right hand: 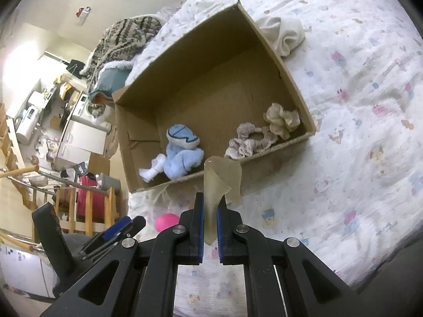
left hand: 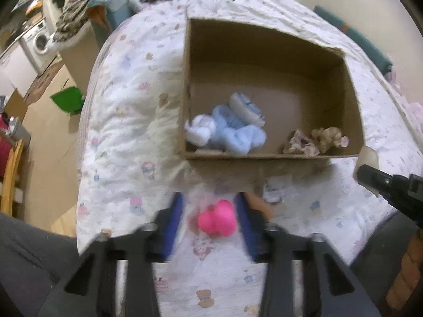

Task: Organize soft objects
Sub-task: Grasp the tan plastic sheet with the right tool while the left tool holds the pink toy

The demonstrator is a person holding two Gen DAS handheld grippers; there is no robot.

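An open cardboard box (left hand: pixel 238 52) (right hand: pixel 201 60) lies on a white printed quilt (left hand: pixel 127 121). At its near end are a pale blue plush bundle (left hand: pixel 232 129) (right hand: pixel 182 153) and beige scrunchies (left hand: pixel 314 140) (right hand: pixel 264 129). In front of the box a pink soft ball (left hand: pixel 216 218) (right hand: pixel 166 222) sits between the blue pads of my left gripper (left hand: pixel 210 198) (right hand: pixel 137 223). The right pad is against it and a strip of quilt shows at the left pad. My right gripper (right hand: pixel 210 198) (left hand: pixel 370 177) is shut on a thin tan cloth (right hand: pixel 220 182), held just before the box's near wall.
A rolled white cloth (right hand: pixel 284 33) lies on the quilt beside the box's far side. The bed's edge drops to the floor on the left, with a green bin (left hand: pixel 67 100) and a wooden chair (left hand: pixel 10 174). A patterned blanket (left hand: pixel 105 0) is heaped past the bed's far end.
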